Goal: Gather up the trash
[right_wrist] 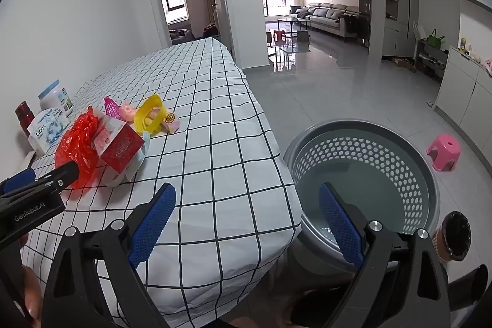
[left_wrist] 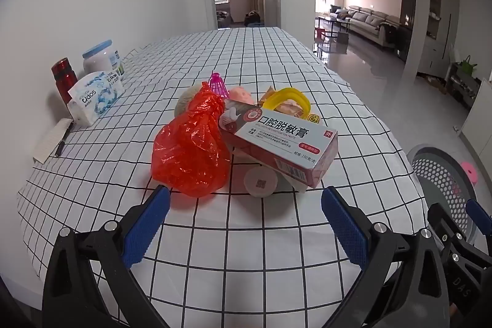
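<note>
Grey perforated basket on floor beside table looks empty: nothing collected yet. Trash pile – red bag, toothpaste box, yellow ring – well left of basket. Left gripper, right gripper: jaws wide, holding nothing.

1. The toothpaste box carries "口腔脱敏膏" in large dark characters.
2. The tissue pack reads "cidos".
3. The left tongs body bears "GenRobot.AI" in white.
</note>
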`<state>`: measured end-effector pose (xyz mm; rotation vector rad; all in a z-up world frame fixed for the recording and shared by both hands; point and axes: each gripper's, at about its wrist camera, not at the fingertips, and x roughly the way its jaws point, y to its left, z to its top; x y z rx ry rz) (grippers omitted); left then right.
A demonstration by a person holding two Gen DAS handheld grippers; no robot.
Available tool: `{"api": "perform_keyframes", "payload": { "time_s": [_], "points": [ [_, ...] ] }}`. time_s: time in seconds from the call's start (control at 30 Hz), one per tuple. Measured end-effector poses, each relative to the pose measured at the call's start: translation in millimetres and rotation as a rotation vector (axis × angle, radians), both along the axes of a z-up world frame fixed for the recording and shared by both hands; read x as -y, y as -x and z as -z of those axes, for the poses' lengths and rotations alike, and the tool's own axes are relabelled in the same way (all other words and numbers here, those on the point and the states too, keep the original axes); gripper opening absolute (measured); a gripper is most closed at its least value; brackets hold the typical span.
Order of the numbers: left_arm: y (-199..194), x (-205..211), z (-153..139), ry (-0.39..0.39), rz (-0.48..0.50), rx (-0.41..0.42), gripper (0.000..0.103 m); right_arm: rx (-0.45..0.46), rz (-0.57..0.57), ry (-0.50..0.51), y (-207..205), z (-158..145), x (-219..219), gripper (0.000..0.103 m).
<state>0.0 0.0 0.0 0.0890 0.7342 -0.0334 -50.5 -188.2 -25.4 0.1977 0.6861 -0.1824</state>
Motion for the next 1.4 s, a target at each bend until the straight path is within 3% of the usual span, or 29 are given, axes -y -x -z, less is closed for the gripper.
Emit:
{"api": "perform_keyframes", "payload": {
  "time_s": [1.4],
  "points": [
    [1.2,0.2,-2.9,-0.011,0.008,0.018,0.097,0.004,0.001,-0.006,1.5,-1.2,0.9,0.090]
  ]
}}
